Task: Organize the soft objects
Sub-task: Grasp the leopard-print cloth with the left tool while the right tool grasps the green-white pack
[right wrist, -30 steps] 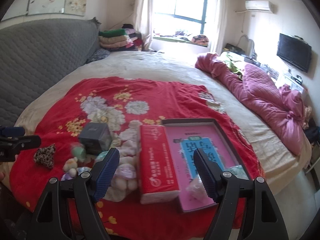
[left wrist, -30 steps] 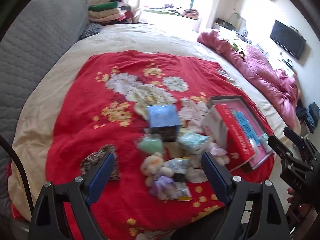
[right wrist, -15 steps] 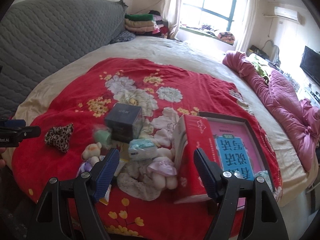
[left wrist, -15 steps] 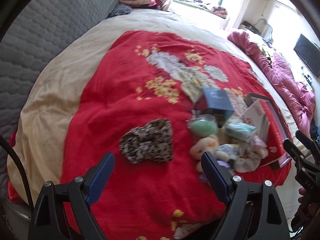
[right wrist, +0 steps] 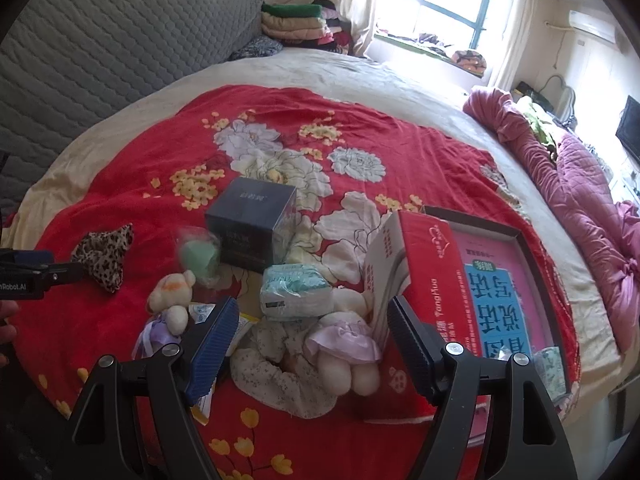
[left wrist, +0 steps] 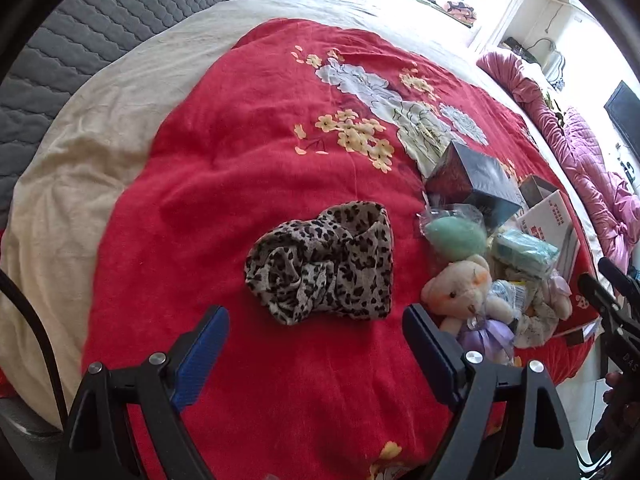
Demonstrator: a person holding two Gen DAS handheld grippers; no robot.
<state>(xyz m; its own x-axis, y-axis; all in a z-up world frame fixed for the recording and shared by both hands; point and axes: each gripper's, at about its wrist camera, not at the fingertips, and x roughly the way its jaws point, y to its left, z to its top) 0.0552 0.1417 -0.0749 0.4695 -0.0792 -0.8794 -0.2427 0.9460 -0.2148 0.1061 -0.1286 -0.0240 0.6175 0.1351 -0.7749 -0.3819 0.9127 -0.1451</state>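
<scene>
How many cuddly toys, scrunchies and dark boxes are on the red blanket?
Cuddly toys: 2 (purple-dressed bear, pink-dressed toy)
Scrunchies: 2 (leopard scrunchie, flowery scrunchie)
Dark boxes: 1 (dark box)
Total: 5

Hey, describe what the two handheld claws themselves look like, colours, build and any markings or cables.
Both are matching black plastic frames with silver screws. The left claw and right claw each carry two ribbed blue pads. A black cable runs beside the left one, and white lettering marks its side.
</scene>
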